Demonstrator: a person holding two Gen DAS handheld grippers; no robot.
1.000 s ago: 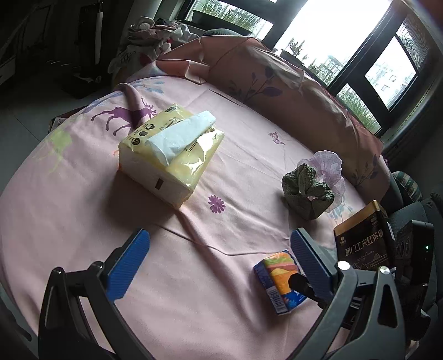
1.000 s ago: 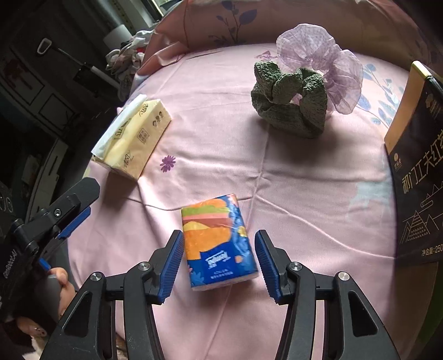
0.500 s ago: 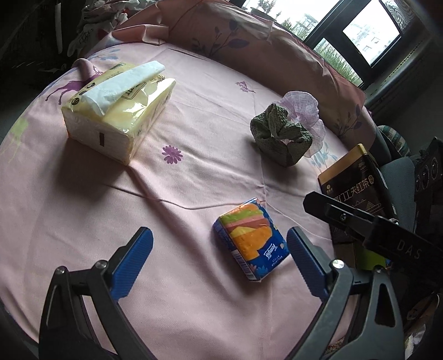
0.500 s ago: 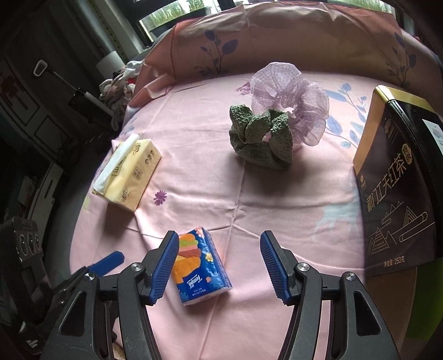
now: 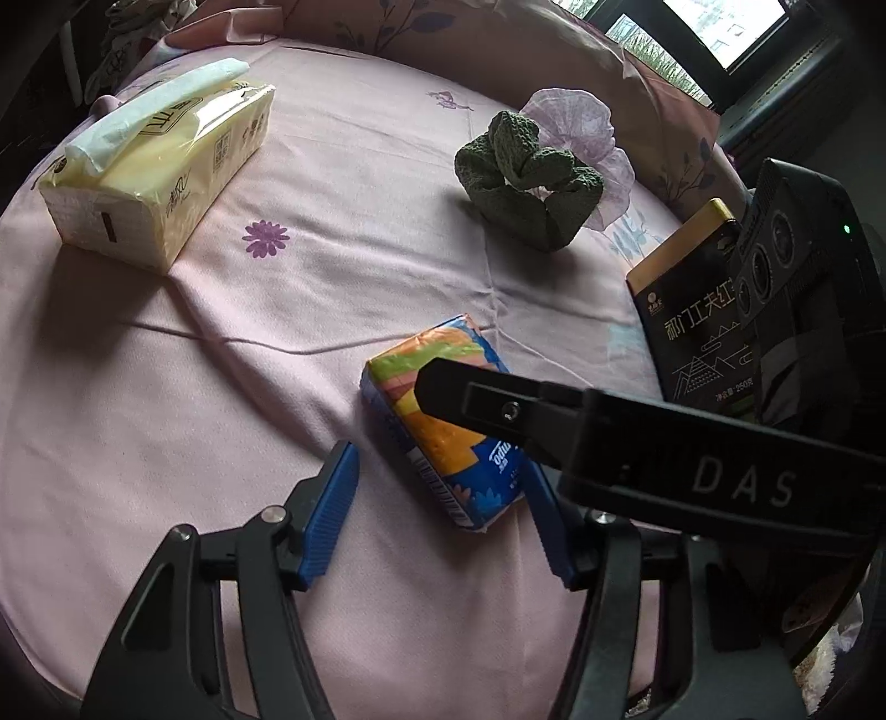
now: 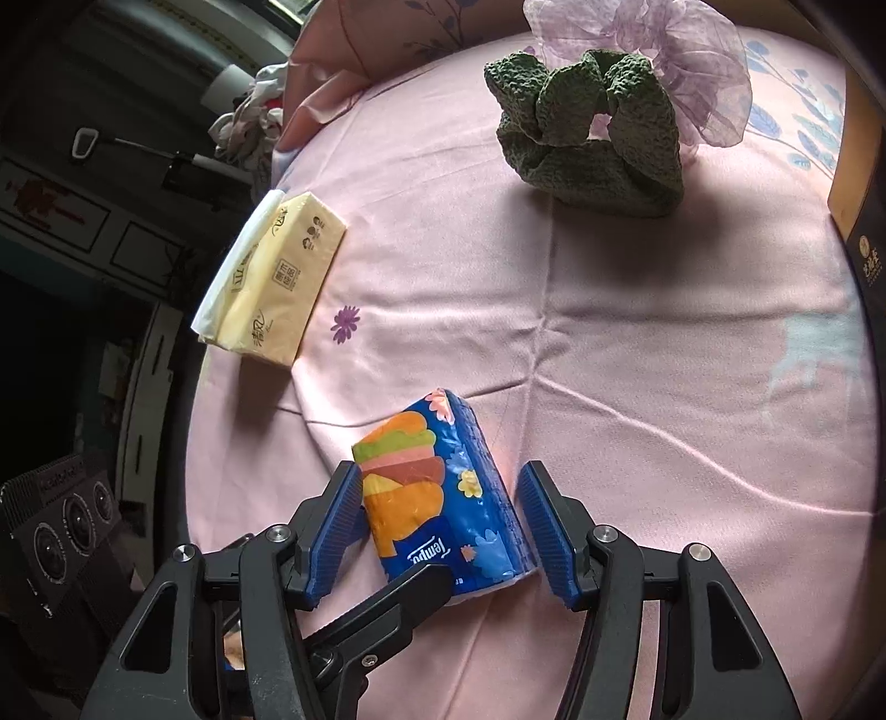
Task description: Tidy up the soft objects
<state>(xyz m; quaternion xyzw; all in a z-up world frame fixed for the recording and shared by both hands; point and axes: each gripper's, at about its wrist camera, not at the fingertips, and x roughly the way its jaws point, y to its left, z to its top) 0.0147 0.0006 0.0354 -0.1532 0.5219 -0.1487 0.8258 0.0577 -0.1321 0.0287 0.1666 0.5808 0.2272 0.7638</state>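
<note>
A colourful blue pocket tissue pack [image 5: 443, 421] [image 6: 443, 498] lies on the pink tablecloth [image 5: 166, 415]. My left gripper [image 5: 443, 515] is open with the pack between its fingers. My right gripper [image 6: 440, 526] is also open, with its fingers on either side of the same pack, close to its sides. A yellow tissue box [image 5: 160, 166] [image 6: 282, 282] sits far left. A green scrunchie [image 5: 526, 188] [image 6: 592, 127] lies against a lilac one [image 5: 581, 122] [image 6: 692, 66] at the back.
A black and gold tea box [image 5: 698, 310] [image 6: 858, 221] stands at the right edge. A pink pillow [image 5: 498, 39] lines the back. The right gripper's finger [image 5: 609, 437] crosses the left wrist view; the left one [image 6: 387, 615] crosses the right wrist view.
Both grippers have moved in on the tissue pack, which now lies between the fingers of each. The left gripper's fingers have narrowed. The pack lies where it was.
</note>
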